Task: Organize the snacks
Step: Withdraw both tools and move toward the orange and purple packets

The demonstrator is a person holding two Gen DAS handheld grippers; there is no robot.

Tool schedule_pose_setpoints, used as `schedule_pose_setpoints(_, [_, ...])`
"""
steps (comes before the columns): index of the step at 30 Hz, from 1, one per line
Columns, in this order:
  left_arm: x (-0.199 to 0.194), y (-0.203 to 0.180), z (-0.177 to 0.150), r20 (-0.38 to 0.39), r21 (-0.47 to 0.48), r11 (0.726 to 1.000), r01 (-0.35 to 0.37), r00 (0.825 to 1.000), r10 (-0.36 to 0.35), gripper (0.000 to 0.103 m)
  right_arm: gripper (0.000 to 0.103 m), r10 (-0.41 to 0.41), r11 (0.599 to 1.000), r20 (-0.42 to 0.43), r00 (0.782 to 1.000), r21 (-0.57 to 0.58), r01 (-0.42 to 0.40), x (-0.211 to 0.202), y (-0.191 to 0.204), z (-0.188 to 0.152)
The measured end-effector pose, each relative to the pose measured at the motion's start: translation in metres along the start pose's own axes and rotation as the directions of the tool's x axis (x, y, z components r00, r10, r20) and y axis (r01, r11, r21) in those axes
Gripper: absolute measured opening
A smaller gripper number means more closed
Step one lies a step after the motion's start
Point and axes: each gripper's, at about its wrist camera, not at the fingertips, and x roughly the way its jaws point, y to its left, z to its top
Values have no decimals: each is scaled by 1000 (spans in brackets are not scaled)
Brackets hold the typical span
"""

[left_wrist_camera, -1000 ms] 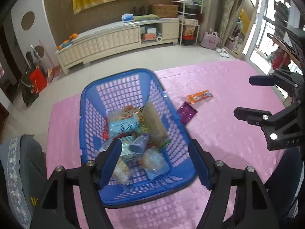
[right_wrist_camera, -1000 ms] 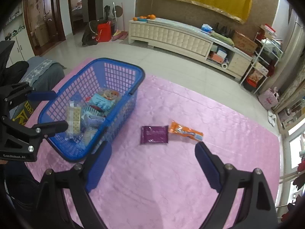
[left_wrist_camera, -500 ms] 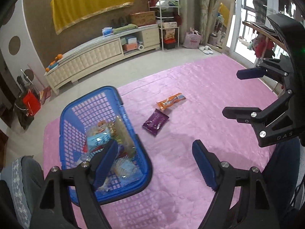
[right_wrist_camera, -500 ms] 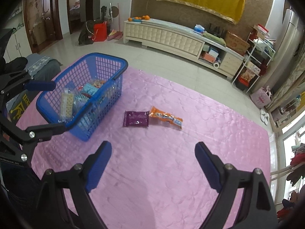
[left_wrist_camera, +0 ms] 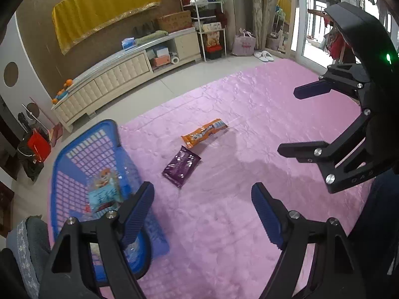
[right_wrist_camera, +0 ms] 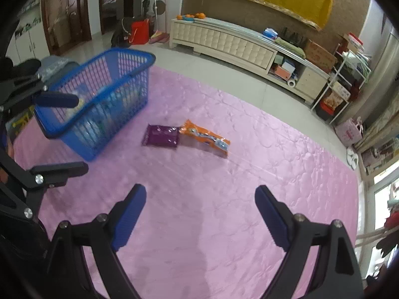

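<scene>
A blue plastic basket (left_wrist_camera: 74, 159) holding several snack packs stands at the left of the pink mat; it also shows in the right wrist view (right_wrist_camera: 104, 94). A purple snack pack (left_wrist_camera: 181, 165) and an orange snack pack (left_wrist_camera: 204, 132) lie side by side on the mat right of the basket, also seen as the purple pack (right_wrist_camera: 160, 138) and the orange pack (right_wrist_camera: 205, 138). My left gripper (left_wrist_camera: 202, 211) is open and empty, above the mat near the basket's right edge. My right gripper (right_wrist_camera: 199, 214) is open and empty, well short of the two packs.
The pink mat (left_wrist_camera: 249, 199) covers the floor around me. A long cream cabinet (right_wrist_camera: 224, 42) runs along the far wall, with a shelf rack (right_wrist_camera: 349, 74) at its right end. A red bag (left_wrist_camera: 37, 145) sits by the wall at the left. Windows are on the right.
Both grippers have swung to the right, away from the basket, so the purple and orange packs now sit nearer the middle of both views. Both stay open and empty.
</scene>
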Motion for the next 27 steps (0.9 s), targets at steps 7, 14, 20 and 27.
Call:
schedule_pose_setpoints(7, [37,-12,6,-16,-9,999,-41,999,40,78,91,56,998,10,998,-28,-56,32,-21,-9])
schedule_pose_setpoints(14, [70,-7,7,-53,-47,996,-72,996,70,78,91,119,991,23,993,-66,-117,65,-38,-7])
schedule_pose_setpoints(20, [93,-7,14,-66,-66,993,-102,993,98,78,89,186,973,7,983,-139,-183,99,-44,5])
schedule_pose_setpoints(27, [116,-1,17,-73,-82,990,-117,991,111,78,76,221,947,-6,975,-240,-216,131,-42,28])
